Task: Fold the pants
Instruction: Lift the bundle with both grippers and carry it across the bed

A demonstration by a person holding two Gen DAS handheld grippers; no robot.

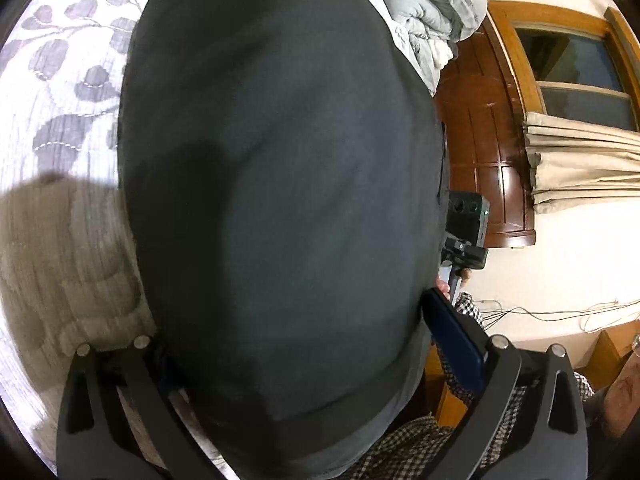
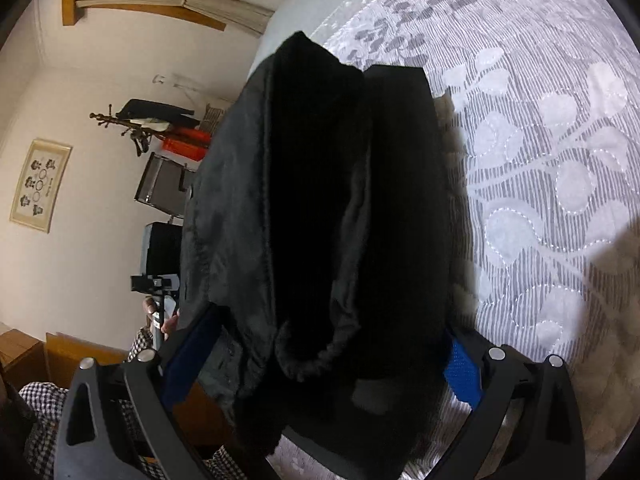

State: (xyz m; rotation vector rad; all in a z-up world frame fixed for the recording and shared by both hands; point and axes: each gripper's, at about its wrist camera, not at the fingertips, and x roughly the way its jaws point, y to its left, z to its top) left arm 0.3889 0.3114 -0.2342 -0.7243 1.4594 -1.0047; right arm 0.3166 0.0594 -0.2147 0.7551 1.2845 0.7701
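Dark grey pants (image 1: 280,184) fill the left wrist view and hang between my left gripper's (image 1: 304,344) fingers, lifted over the leaf-patterned bedspread (image 1: 60,92). The left jaws are closed on the cloth; only the right blue pad (image 1: 456,348) shows. In the right wrist view the pants (image 2: 312,220) hang bunched and folded, with a fleecy black inside, held between my right gripper's (image 2: 328,356) blue pads (image 2: 464,372). The other gripper (image 1: 466,224) shows beyond the cloth's edge, as it does in the right wrist view (image 2: 156,284).
The bed (image 2: 540,160) lies under both grippers. A bunched grey duvet (image 1: 432,12) lies at its far end. A wooden door (image 1: 480,140), window with curtain (image 1: 580,160), coat rack (image 2: 132,124) and wooden furniture (image 2: 60,356) stand beside the bed.
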